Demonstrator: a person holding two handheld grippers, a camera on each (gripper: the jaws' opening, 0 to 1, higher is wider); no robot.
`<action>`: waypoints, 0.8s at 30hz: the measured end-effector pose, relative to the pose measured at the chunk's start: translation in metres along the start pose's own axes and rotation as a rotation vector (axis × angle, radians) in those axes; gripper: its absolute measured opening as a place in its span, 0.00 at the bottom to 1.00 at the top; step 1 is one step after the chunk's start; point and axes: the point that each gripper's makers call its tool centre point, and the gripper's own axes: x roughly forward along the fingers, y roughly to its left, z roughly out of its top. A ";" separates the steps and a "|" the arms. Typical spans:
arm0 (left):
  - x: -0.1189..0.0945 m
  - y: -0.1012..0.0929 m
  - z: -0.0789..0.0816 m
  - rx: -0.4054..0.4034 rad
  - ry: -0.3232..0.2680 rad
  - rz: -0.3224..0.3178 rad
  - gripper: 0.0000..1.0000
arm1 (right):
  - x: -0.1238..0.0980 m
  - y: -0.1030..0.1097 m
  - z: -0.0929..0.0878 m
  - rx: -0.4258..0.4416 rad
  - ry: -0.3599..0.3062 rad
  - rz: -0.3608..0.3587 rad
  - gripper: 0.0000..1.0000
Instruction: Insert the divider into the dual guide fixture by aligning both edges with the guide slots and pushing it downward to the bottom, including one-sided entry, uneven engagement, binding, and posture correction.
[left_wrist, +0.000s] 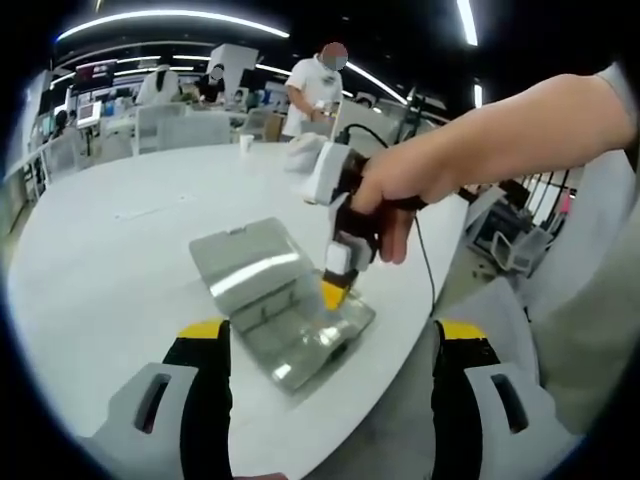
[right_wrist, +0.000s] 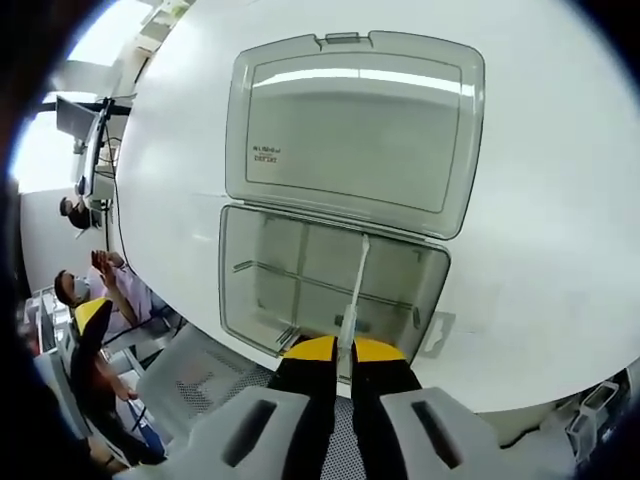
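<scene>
Right gripper view: the right gripper (right_wrist: 345, 350) points down into the clear plastic box (right_wrist: 240, 270), its yellow-tipped jaws pressed together on the near end of the divider (right_wrist: 358, 280). The thin clear divider stands on edge and runs straight ahead of the jaws across the tray to the hinge side. Beyond it the open lid (right_wrist: 350, 130) lies flat on the white table (right_wrist: 560, 200).

In the left gripper view the left gripper (left_wrist: 330, 330) hangs back with its jaws spread wide, holding nothing. Between them, further ahead, sits the box, and a hand (left_wrist: 400, 195) grips the right gripper above its right edge. People stand at desks well beyond the table.
</scene>
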 end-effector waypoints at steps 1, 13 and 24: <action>0.000 0.000 0.000 0.000 0.000 0.000 0.81 | 0.000 0.000 0.000 -0.001 0.000 0.000 0.00; 0.000 -0.001 0.001 0.003 0.001 -0.001 0.81 | -0.007 0.005 -0.007 0.018 -0.008 0.008 0.00; 0.000 0.000 0.002 0.006 0.003 0.000 0.81 | -0.002 -0.001 0.004 0.005 -0.009 0.004 0.00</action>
